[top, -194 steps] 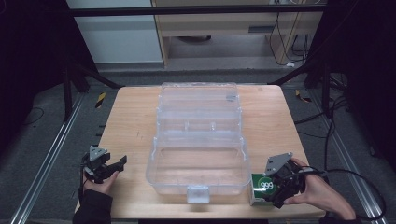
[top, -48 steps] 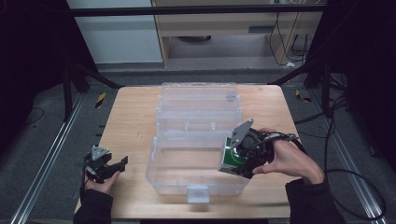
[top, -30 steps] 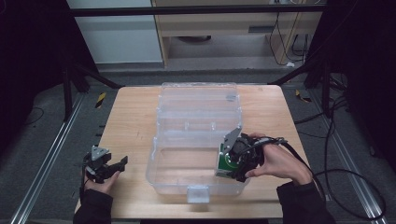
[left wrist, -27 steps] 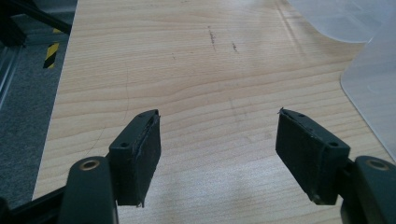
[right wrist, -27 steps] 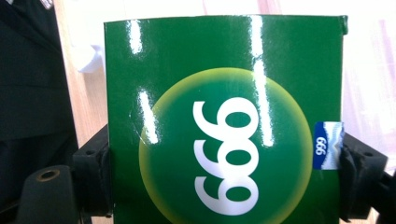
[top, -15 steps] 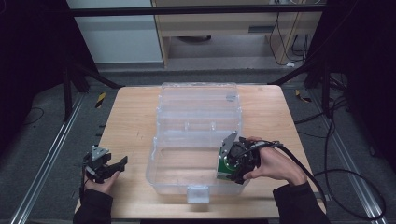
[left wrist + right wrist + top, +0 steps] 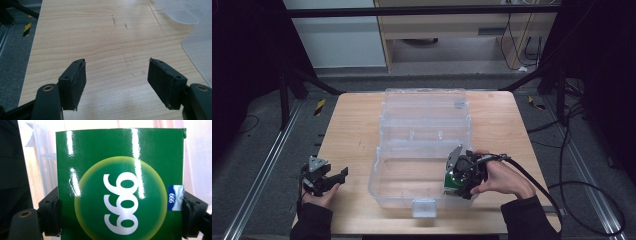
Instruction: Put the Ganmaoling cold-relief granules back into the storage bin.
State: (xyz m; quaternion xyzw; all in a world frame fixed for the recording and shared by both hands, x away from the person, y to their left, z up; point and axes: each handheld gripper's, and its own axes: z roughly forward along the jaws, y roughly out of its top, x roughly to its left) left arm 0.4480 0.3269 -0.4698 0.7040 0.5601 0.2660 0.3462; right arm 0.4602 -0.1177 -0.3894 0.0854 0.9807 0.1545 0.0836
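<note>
Holding the glossy green cardboard box (image 7: 120, 187) clamped in my right hand-held gripper (image 7: 460, 176), low inside the clear plastic storage bin (image 7: 384, 175) at lower centre of the high view. I judge it could catch the bin's near wall and tip. My left hand-held gripper (image 7: 117, 85) rests open over the wooden counter (image 7: 352, 125), lower left.

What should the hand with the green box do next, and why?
Probably lower it a bit more, then open the jaws. The right gripper grips the green box by both sides, inside the clear bin; whether it touches the bottom is unclear.
</note>
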